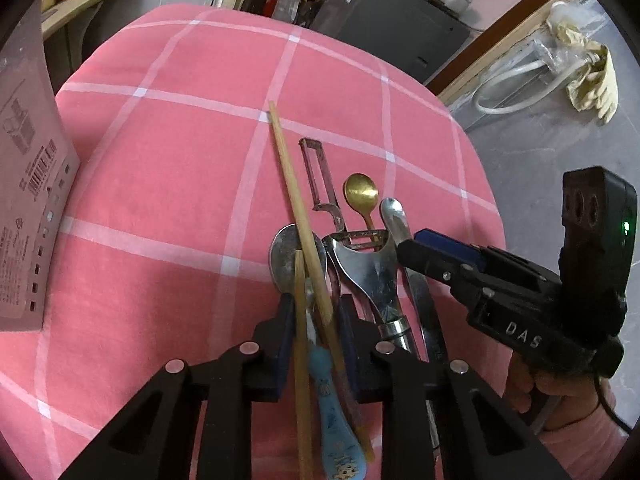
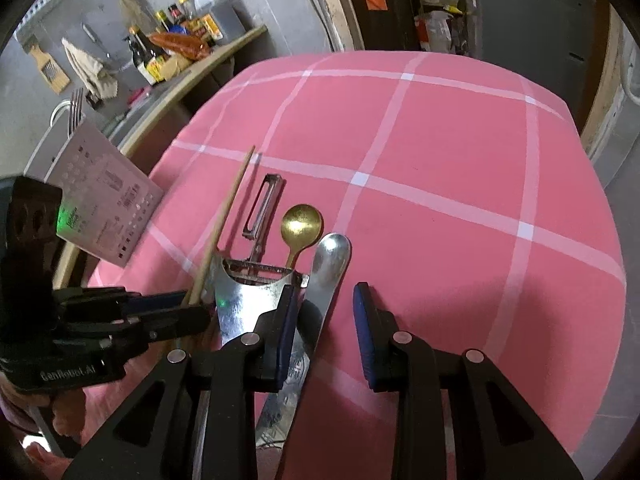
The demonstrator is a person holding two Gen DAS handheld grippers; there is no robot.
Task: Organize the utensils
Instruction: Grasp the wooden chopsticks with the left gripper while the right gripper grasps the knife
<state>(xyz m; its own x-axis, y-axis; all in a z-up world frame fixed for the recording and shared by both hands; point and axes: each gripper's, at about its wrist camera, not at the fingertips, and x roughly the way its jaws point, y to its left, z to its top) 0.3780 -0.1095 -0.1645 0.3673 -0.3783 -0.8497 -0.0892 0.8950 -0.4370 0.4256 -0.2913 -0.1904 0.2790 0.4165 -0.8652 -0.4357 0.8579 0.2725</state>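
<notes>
A pile of utensils lies on the pink checked cloth (image 1: 160, 168): two wooden chopsticks (image 1: 294, 200), a blue-handled spoon (image 1: 340, 432), a straight peeler (image 1: 320, 176), a gold spoon (image 1: 361, 194), a wide steel peeler (image 1: 370, 268) and a steel spoon (image 1: 394, 216). My left gripper (image 1: 316, 312) is low over the chopsticks and blue-handled spoon, its fingers on either side of them with a gap still showing. My right gripper (image 2: 326, 308) is open, one finger on the wide peeler (image 2: 248, 300), the steel spoon (image 2: 330, 264) between its fingers.
A perforated white utensil holder (image 2: 100, 208) with a fork in it stands at the table's left edge. A shelf with bottles (image 2: 176, 40) is behind. The cloth's far and right parts (image 2: 460, 180) are bare. A dark cabinet (image 1: 392, 20) stands beyond the table.
</notes>
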